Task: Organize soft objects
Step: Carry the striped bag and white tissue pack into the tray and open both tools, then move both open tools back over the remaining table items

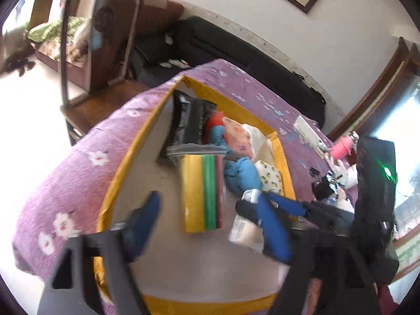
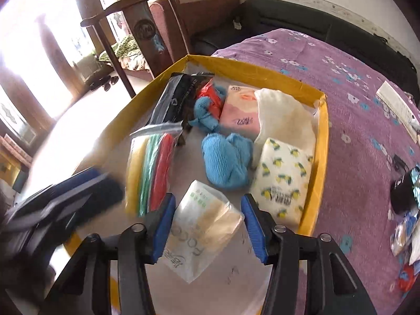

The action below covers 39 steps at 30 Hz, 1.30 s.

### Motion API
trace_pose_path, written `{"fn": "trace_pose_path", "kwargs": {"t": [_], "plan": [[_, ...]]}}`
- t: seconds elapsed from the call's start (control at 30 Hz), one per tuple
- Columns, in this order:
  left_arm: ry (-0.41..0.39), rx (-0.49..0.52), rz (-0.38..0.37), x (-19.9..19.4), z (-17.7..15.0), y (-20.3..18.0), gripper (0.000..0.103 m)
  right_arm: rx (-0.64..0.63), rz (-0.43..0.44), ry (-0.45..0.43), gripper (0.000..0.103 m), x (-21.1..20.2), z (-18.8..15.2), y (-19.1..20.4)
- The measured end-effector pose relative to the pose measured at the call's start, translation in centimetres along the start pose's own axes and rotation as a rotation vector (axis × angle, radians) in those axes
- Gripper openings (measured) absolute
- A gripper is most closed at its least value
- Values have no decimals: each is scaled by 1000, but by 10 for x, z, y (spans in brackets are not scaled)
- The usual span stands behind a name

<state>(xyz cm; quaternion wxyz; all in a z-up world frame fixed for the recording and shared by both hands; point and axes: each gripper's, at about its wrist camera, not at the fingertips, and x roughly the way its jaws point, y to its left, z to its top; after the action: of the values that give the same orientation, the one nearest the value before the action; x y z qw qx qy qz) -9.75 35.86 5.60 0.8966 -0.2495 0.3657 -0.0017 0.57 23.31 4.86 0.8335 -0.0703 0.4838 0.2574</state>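
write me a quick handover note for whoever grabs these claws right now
Left claw: open, empty, over the near part of the yellow box.
Right claw: shut on a white tissue pack, low over the box floor, not yet let go.
Done, in the box: black packet, bag of coloured cloths, blue towels, pink pack, white cloth, lemon-print pack.
Left: set the tissue pack down in the bare near area, then check the small items on the purple cover; too blurred to tell if they are soft.
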Motion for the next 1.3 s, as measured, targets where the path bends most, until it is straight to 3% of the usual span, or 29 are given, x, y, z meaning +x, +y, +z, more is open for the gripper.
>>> {"fn": "trace_pose_path", "kwargs": {"t": [0.13,0.3,0.6,0.87,1.3], "plan": [[-11,-35,-13,-7,-2,7,84,24,5,-13,71,-7,-1,-4],[-14,-27,7,-9,-7,-1,84,102,9,-76,73,-37,-13,-30],[-63,214,121,-18,-29,-70,84,238,-75,-165,78,-94,-62,-109],[1,348,118,-2,-57,-128,84,416,-118,-190,78,-125,-121,-188],[81,526,134,25,-96,-203,84,577,-136,-240,78,-153,-183,-253]]}}
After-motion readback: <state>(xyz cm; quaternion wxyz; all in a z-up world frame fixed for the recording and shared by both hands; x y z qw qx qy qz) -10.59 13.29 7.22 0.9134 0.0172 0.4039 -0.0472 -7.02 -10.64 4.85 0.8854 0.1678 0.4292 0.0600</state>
